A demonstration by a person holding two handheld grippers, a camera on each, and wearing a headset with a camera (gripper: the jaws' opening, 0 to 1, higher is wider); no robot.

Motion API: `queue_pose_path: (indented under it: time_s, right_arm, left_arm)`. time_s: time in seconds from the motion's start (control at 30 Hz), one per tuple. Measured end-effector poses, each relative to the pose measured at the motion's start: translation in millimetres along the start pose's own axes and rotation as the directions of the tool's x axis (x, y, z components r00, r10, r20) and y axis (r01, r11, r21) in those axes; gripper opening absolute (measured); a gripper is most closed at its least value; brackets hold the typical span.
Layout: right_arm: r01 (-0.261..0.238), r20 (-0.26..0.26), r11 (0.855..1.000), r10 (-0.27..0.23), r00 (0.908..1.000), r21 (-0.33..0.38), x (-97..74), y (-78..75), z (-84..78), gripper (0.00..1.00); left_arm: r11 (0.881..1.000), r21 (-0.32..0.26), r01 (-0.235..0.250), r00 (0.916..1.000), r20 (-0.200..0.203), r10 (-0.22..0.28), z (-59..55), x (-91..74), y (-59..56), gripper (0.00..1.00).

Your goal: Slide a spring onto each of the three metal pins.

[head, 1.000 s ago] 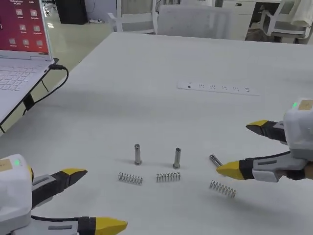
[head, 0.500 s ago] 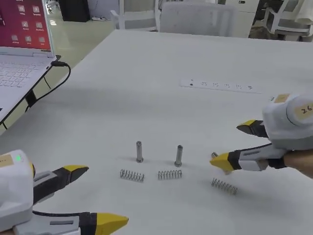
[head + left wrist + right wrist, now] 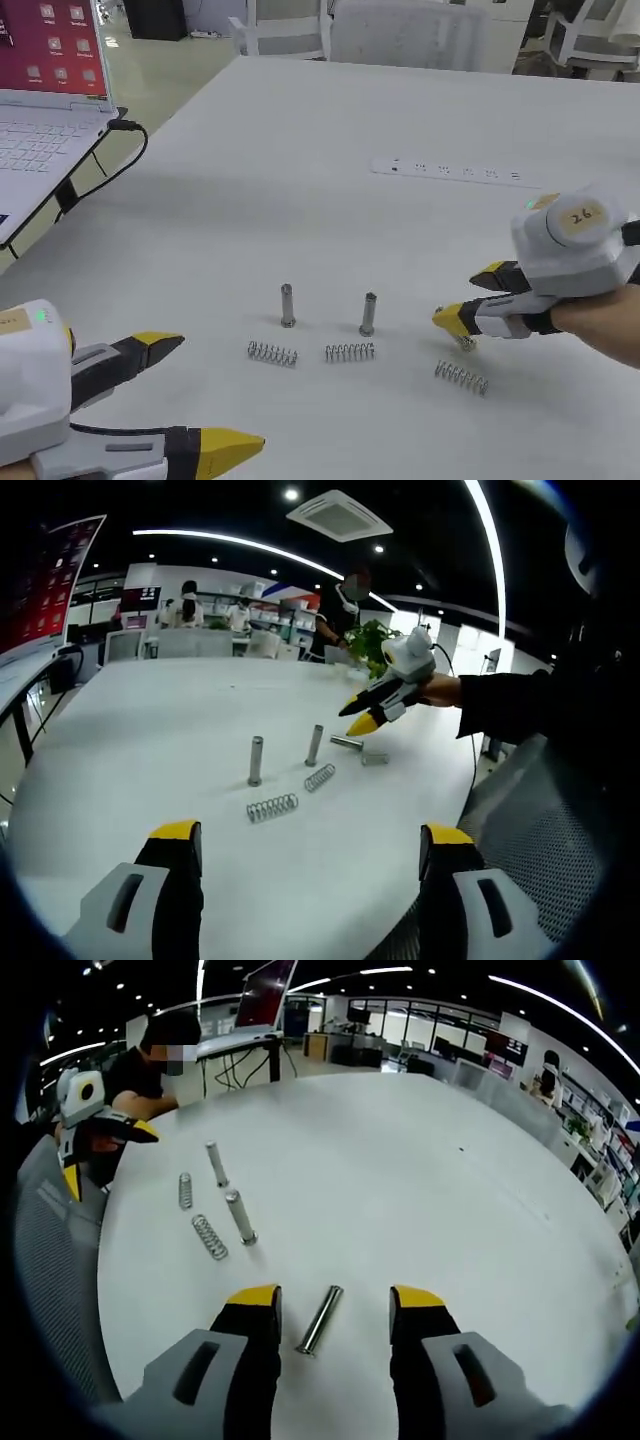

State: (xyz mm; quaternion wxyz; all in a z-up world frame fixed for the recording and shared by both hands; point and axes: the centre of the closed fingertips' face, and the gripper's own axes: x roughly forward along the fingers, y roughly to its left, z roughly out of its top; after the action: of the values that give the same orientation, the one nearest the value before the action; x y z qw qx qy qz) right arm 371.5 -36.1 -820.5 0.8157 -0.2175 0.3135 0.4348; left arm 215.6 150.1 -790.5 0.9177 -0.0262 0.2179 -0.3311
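Observation:
Two metal pins stand upright mid-table, one (image 3: 288,305) to the left of the other (image 3: 369,313). A third pin (image 3: 320,1319) lies flat between the jaws of my open right gripper (image 3: 336,1297), untouched by either one. In the head view that gripper (image 3: 466,296) hovers over the lying pin and mostly hides it. Three springs lie in front of the pins: left (image 3: 272,353), middle (image 3: 349,352) and right (image 3: 461,377). My left gripper (image 3: 205,392) is open and holds nothing at the near left edge, well short of the left spring (image 3: 272,807).
An open laptop (image 3: 40,90) with a black cable (image 3: 110,165) sits at the far left. A white power strip (image 3: 448,172) lies further back on the table. Chairs (image 3: 400,30) stand beyond the far edge. Several people are in the room behind.
My right gripper has moved left and down until its jaws straddle the lying pin. The left gripper has barely moved. Pins and springs stay put.

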Motion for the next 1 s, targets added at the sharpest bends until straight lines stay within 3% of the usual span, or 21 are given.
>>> queue_pose_path:
  time_s: [0.33,0.77,1.0]
  right_arm:
    - [-0.008,-0.061,0.999,0.01,0.9981,0.04,13.0,0.7,-5.4,0.22]
    - [0.033,-0.139,0.994,-0.018,0.9901,0.104,23.2,0.7,-13.9,0.09]
    - [0.035,-0.162,0.991,-0.014,0.9867,0.131,26.1,3.8,-18.7,0.08]
  left_arm:
    - [1.0,-0.004,0.0,1.0,0.002,0.0,0.2,0.3,-0.1,0.87]
    - [1.0,-0.005,0.002,1.0,0.002,-0.002,-0.2,0.1,-0.1,0.86]
    - [1.0,-0.004,0.003,1.0,-0.003,-0.003,-1.5,-0.2,-0.1,0.86]
